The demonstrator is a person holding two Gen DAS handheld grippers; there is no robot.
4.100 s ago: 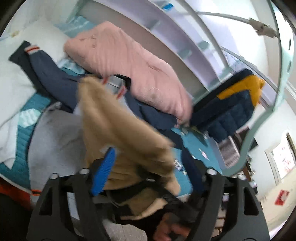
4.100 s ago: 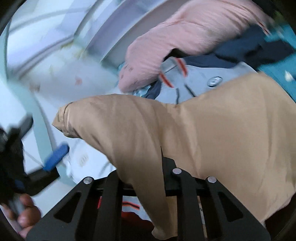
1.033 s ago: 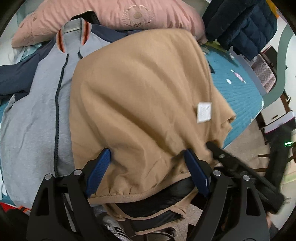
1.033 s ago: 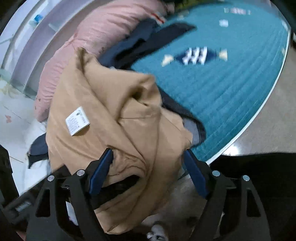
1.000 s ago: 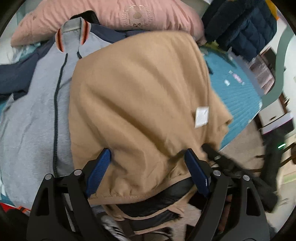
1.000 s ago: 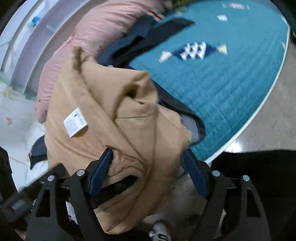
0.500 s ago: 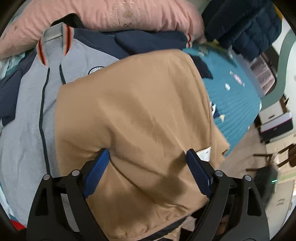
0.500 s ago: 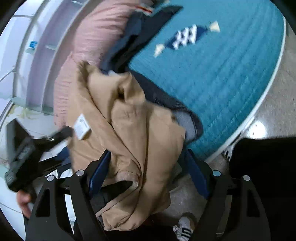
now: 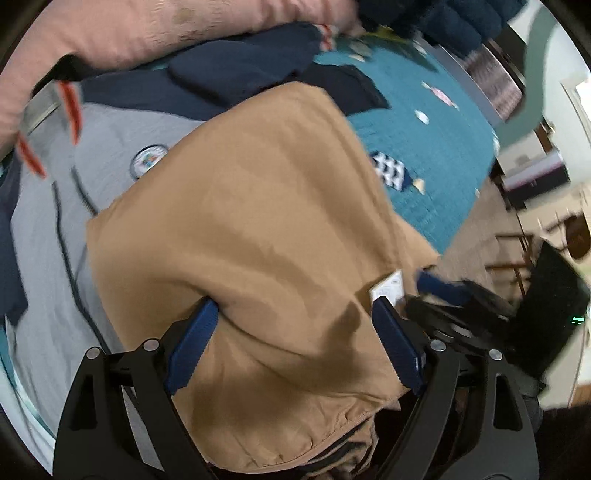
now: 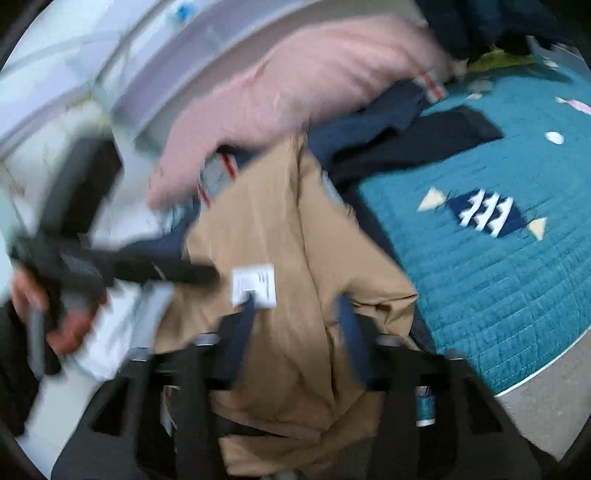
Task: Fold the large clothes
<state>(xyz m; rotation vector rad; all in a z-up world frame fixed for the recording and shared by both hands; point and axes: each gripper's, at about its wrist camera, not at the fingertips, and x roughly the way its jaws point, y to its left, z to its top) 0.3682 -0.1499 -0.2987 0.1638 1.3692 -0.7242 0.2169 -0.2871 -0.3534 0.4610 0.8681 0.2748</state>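
1. Tan garment (image 9: 266, 229): we find it spread across the middle of the left wrist view, lying on top of a grey jacket (image 9: 48, 229) and reaching the bed edge at 4 o'clock. In the right wrist view the tan garment (image 10: 295, 258) runs from centre down to 6 o'clock, creased lengthwise. A white label (image 10: 254, 286) sits on it just left of centre; the same label (image 9: 388, 290) shows at 3 o'clock in the left view.

2. Left gripper (image 9: 295, 317): we see its blue pads set wide apart, the tan cloth bulging up between them. We cannot tell whether either pad presses the cloth; nothing is pinched.

3. Right gripper (image 10: 299, 310): the picture is blurred, yet we see its fingers partly parted with a ridge of tan cloth between them. We cannot tell whether they grip it.

4. Grey jacket: zip front, orange-striped collar at 10 o'clock, round badge (image 9: 147, 158) just beside the tan edge.

5. Pink pillow (image 9: 147, 33): at 12 o'clock, behind the jacket.

6. Teal quilt (image 10: 498, 277): at 3 o'clock in the right view, bearing 1 navy diamond patch (image 10: 484, 214).

7. Navy cloth (image 10: 406, 136): at 1 o'clock, between pillow and quilt.
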